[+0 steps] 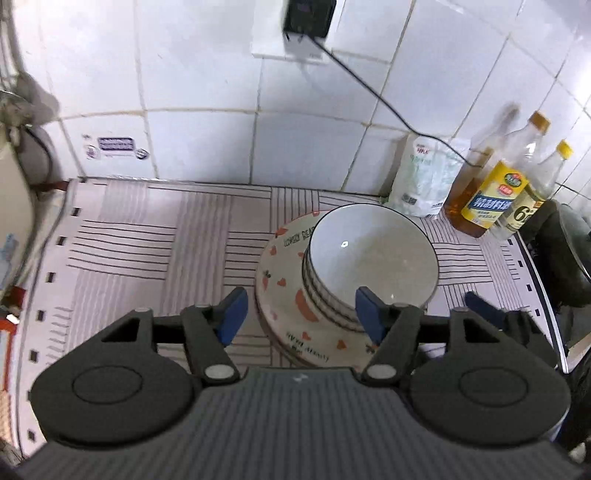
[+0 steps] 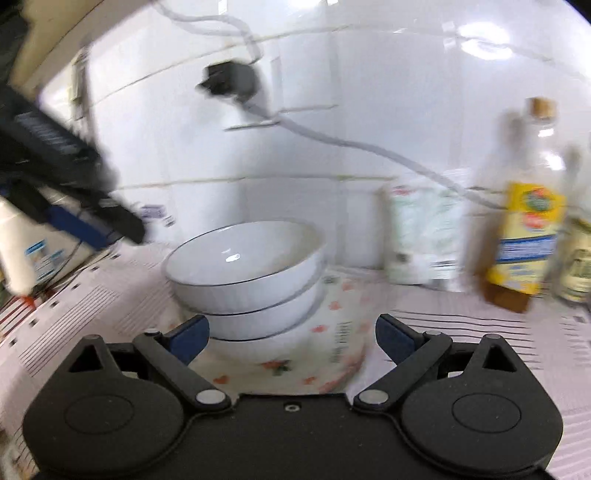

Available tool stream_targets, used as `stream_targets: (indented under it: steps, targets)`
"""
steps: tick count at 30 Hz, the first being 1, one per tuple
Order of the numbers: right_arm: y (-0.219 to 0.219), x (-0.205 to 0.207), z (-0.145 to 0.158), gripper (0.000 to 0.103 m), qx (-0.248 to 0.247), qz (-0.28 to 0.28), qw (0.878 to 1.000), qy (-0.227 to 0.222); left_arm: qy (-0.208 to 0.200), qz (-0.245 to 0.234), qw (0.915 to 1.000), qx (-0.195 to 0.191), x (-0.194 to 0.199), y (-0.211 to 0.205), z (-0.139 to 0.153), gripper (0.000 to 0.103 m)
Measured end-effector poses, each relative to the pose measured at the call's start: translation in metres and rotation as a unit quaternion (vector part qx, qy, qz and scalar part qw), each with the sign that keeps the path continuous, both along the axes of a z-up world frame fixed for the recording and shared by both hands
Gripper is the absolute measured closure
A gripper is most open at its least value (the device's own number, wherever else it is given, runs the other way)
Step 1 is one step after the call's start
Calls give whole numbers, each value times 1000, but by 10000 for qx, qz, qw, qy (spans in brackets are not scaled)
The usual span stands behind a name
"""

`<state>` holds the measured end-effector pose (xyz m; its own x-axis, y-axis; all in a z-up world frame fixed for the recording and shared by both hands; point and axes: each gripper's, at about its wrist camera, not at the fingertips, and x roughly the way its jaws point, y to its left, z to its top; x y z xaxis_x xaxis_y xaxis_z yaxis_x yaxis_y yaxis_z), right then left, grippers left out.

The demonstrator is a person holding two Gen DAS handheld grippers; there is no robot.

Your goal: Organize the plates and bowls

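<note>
A stack of white bowls (image 1: 369, 254) with dark rims sits on patterned plates (image 1: 280, 291) with orange hearts, on the striped cloth. In the right wrist view the bowl stack (image 2: 251, 277) stands on the plates (image 2: 332, 354) just ahead. My left gripper (image 1: 301, 315) is open and empty, above the plates' near edge. My right gripper (image 2: 291, 338) is open and empty, just in front of the bowls. The right gripper's blue fingertip (image 1: 480, 302) shows at the right of the left wrist view. The left gripper (image 2: 74, 218) shows blurred at the upper left of the right wrist view.
Oil and vinegar bottles (image 1: 495, 188) and a white bag (image 1: 424, 177) stand at the back right by the tiled wall. A black plug and cable (image 1: 306, 18) hang on the wall. A dark pot (image 1: 569, 258) sits at the far right. Striped cloth (image 1: 129, 240) covers the counter.
</note>
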<state>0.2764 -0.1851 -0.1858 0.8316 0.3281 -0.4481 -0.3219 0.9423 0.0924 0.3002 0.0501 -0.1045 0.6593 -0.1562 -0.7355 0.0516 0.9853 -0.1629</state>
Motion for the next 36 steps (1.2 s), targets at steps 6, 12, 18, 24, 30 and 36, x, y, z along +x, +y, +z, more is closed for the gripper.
stream_targets:
  steps: [6, 12, 18, 24, 30, 36]
  targets:
    - [-14, -34, 31, 4, 48, -336, 9989, 321, -197, 49, 9998, 78, -49, 4, 20, 27]
    - [-10, -61, 57, 4, 40, -127, 9981, 598, -488, -3, 9985, 242, -91, 2, 35, 13]
    - [-13, -88, 89, 0, -144, -504, 9965, 652, -599, 136, 9974, 376, -121, 1, 51, 0]
    - [-5, -100, 108, 0, -967, -1435, 9814, 835, -466, 146, 9961, 740, -141, -4, 53, 0]
    - [-2, -114, 130, 0, -1144, -1234, 9785, 1189, -274, 45, 9973, 674, -165, -8, 61, 0]
    - [-5, -134, 133, 0, -964, -1154, 9793, 1357, -489, 172, 9962, 705, -191, -9, 73, 0]
